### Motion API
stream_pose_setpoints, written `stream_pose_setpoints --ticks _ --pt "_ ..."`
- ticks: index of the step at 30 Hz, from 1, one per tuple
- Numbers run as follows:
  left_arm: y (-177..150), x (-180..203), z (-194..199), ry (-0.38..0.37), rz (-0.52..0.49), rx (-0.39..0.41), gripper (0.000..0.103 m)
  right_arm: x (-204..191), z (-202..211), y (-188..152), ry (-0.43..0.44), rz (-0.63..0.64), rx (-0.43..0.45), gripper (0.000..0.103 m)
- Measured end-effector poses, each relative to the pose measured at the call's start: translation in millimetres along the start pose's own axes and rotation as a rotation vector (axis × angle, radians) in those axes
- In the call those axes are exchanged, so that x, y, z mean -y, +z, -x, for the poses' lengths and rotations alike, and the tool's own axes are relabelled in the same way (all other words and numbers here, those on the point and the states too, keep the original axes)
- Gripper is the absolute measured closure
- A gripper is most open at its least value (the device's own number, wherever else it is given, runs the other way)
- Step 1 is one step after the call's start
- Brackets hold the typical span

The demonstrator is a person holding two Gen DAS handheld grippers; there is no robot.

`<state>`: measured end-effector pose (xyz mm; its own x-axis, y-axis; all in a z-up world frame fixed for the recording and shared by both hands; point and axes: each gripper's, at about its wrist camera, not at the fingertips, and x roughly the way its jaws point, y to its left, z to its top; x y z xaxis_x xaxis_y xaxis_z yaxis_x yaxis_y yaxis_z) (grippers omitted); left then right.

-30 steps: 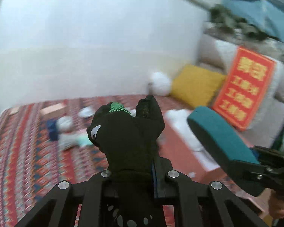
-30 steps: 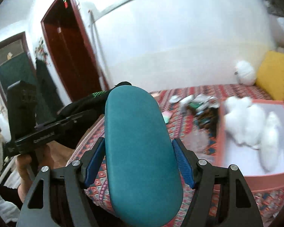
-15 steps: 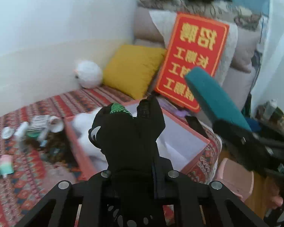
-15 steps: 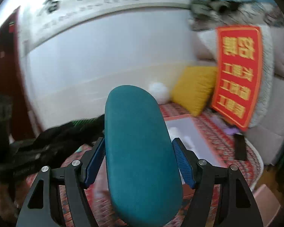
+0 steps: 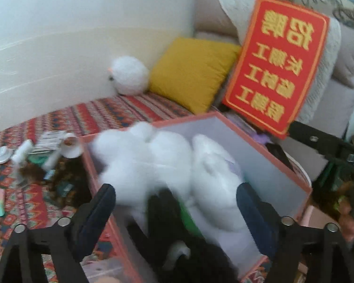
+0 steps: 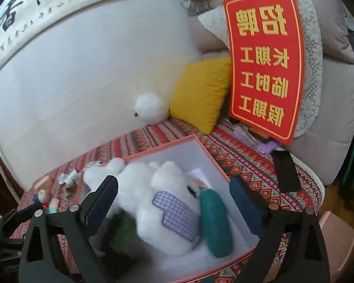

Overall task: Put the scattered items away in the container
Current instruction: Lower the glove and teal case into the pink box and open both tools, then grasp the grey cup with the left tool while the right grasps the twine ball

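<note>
A plain white wall (image 6: 94,75) fills the room from nine to twelve o'clock, with a calligraphy scroll (image 6: 59,4) running along its top. Below it lies a bed covered in a red patterned blanket (image 5: 120,110). At one o'clock a yellow cushion (image 5: 191,73) leans beside a red sign (image 5: 278,63) with gold characters, propped on pale quilted bedding (image 6: 337,108). The light is soft and even.

**Toys and case in the pink box**

Pink-walled, white-lined box (image 6: 207,152) sat open on the patterned bedcover. Inside: white plush animal (image 6: 158,202) with lilac gingham patch, teal glasses case (image 6: 216,224) lying beside it, black plush toy (image 5: 174,231) at near edge.
</note>
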<state>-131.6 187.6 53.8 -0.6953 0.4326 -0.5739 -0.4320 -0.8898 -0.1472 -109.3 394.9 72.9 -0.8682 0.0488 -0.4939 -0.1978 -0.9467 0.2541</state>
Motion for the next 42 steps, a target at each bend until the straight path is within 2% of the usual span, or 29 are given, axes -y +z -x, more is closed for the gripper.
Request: stream_pose_setpoints --ticks 3,7,11,13,17,20,23,26,31,36,39,40,42 --pt "-7.6 -25.5 19.3 0.017 0.044 -0.001 0.012 -24.7 11.8 -5.9 0.054 0.023 -0.003 0.004" --pt "-26.0 -64.7 46.1 0.081 0.084 0.007 0.011 -85.2 24.0 -24.2 0.155 0.113 -0.013 0.001" --pt "-54.5 -124.1 71.3 0.185 0.143 0.002 0.010 -165.9 13.3 -59.5 0.298 0.228 -0.115 0.001" --pt "-69.0 -158.9 78.9 0.260 0.180 -0.007 0.010 -203.9 -4.4 -81.0 0.346 0.279 -0.177 0.001" --pt "-92.9 -231.9 83.8 0.424 0.264 -0.018 0.010 -277.3 -53.5 -115.0 0.410 0.324 -0.314 0.001" --pt "-103.2 -272.7 69.5 0.544 0.289 -0.039 0.010 -307.0 -98.1 -114.4 0.474 0.261 -0.392 0.001" --pt "-105.9 -301.3 37.1 0.585 0.307 -0.076 0.010 -347.5 -159.7 -100.7 0.545 0.142 -0.489 0.001" --pt "-103.6 -321.6 0.6 0.580 0.323 -0.106 0.010 -387.1 -225.5 -92.4 0.619 0.077 -0.607 0.001" --pt "-91.7 -343.1 -52.7 0.581 0.320 -0.127 0.010 -454.0 -330.6 -97.8 0.677 0.083 -0.797 0.001" --pt "-90.8 -372.8 -78.4 0.624 0.357 -0.145 0.011 -502.8 -416.4 -116.4 0.726 0.090 -0.956 0.001" --pt "-98.1 -393.7 -83.1 0.616 0.405 -0.161 0.034 -531.1 -450.7 -135.7 0.722 0.130 -1.030 0.001" --pt "-100.3 -399.3 -85.3 0.607 0.415 -0.173 0.047 -540.1 -460.5 -142.8 0.714 0.148 -1.052 0.001" --pt "-103.1 -407.0 -87.1 0.605 0.409 -0.174 0.051 -553.8 -472.0 -157.7 0.667 0.206 -1.071 0.003"
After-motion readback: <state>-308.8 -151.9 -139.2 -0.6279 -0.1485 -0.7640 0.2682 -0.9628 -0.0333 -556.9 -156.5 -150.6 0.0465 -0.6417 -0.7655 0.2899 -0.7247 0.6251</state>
